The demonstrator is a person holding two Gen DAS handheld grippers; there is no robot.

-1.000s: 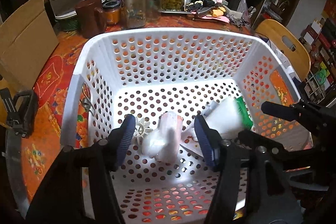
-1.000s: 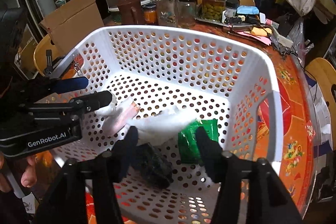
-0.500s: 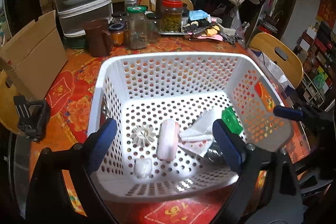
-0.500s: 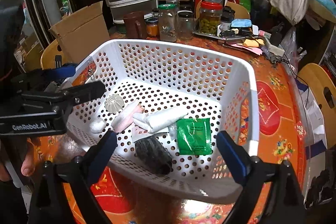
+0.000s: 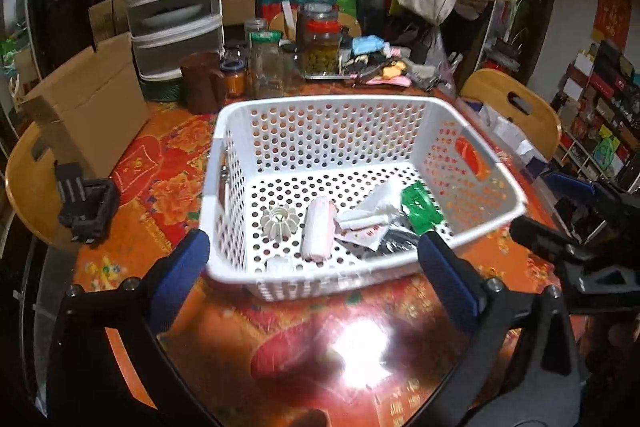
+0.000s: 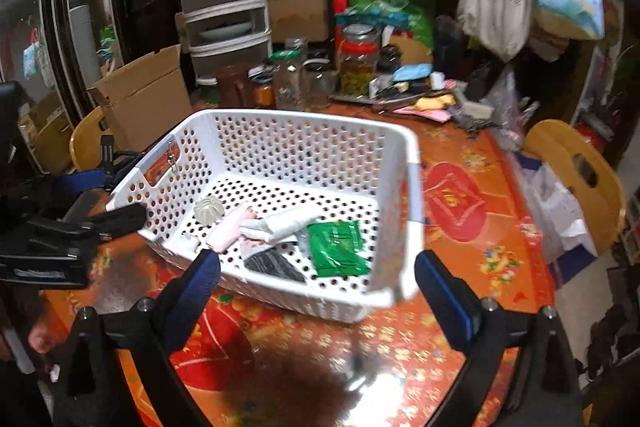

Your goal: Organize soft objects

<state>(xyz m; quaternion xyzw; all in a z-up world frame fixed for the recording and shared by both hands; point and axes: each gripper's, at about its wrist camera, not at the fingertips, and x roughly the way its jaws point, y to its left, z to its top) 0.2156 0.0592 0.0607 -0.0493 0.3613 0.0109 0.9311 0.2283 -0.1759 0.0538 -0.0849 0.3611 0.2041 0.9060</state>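
A white perforated basket (image 5: 320,107) (image 6: 412,195) stands on the red-orange table. Inside lie a pink-white roll (image 5: 318,233) (image 6: 228,227), a white ribbed round piece (image 5: 280,221) (image 6: 208,209), white folded packets (image 5: 374,213) (image 6: 288,221), a green packet (image 5: 420,205) (image 6: 338,247) and a dark pouch (image 5: 394,245) (image 6: 274,265). My left gripper (image 5: 312,267) is open and empty, above the table in front of the basket. My right gripper (image 6: 316,283) is open and empty, at the basket's near corner.
Glass jars (image 5: 266,63) (image 6: 358,65), a brown mug (image 5: 202,81) and clutter crowd the table's far side. A cardboard box (image 5: 88,99) (image 6: 146,95) stands at left. Wooden chairs (image 5: 516,107) (image 6: 576,171) flank the table. A black clip device (image 5: 86,209) lies left.
Both grippers have pulled back and up out of the basket and opened wide. The items they were over now lie loose in the basket.
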